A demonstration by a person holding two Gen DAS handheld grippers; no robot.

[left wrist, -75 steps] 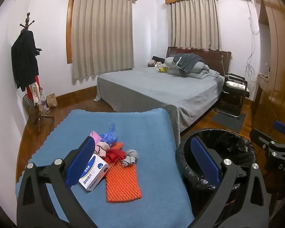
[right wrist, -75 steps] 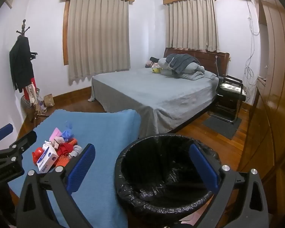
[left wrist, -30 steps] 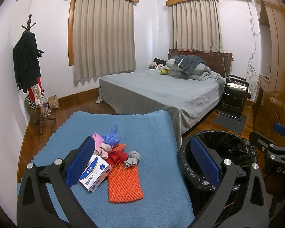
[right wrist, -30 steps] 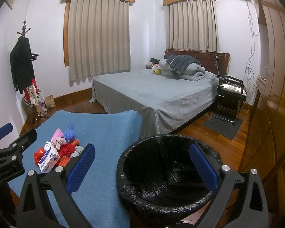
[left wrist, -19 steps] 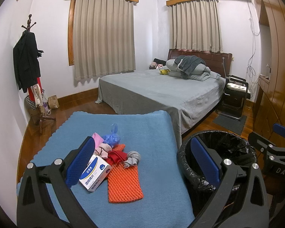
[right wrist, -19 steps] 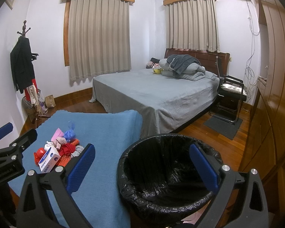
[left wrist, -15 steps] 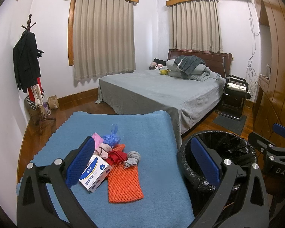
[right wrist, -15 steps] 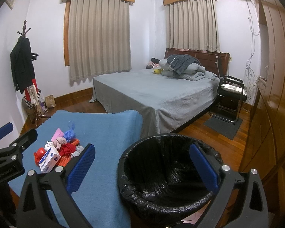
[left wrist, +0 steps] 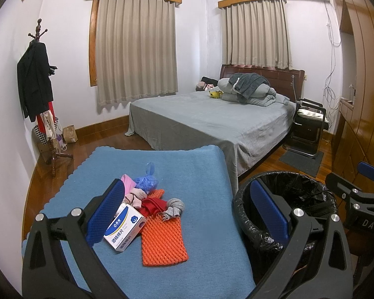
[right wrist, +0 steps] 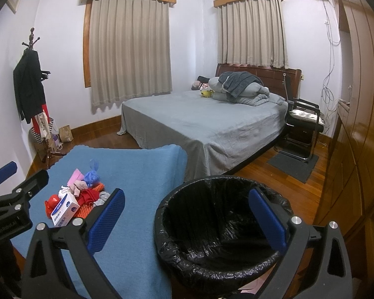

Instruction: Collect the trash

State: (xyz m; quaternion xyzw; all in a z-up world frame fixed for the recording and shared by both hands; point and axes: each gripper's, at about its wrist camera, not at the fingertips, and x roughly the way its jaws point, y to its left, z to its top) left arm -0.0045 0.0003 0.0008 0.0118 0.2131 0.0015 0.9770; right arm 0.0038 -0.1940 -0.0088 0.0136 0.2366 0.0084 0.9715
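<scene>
A heap of trash lies on the blue-covered table (left wrist: 199, 169): a white and blue carton (left wrist: 125, 228), an orange foam net (left wrist: 162, 241), red scraps (left wrist: 152, 205), a grey knotted rag (left wrist: 174, 206), a blue plastic bag (left wrist: 145, 180) and pink pieces (left wrist: 128, 182). My left gripper (left wrist: 187, 211) hovers open above the table's near end, with the carton beside its left finger. A bin lined with a black bag (right wrist: 222, 221) stands right of the table. My right gripper (right wrist: 187, 216) is open above the bin's rim (right wrist: 162, 209), holding nothing. The same heap (right wrist: 72, 199) shows at the left there.
A grey bed (left wrist: 212, 122) with folded bedding stands behind the table. A coat rack (left wrist: 40, 87) with clothes is at the left wall. A black chair (left wrist: 306, 127) and a mat sit right of the bed. Wooden wardrobes (right wrist: 361, 124) line the right side.
Both views have barely shifted; the grippers hover almost still and stay open. The trash heap and bin have not moved.
</scene>
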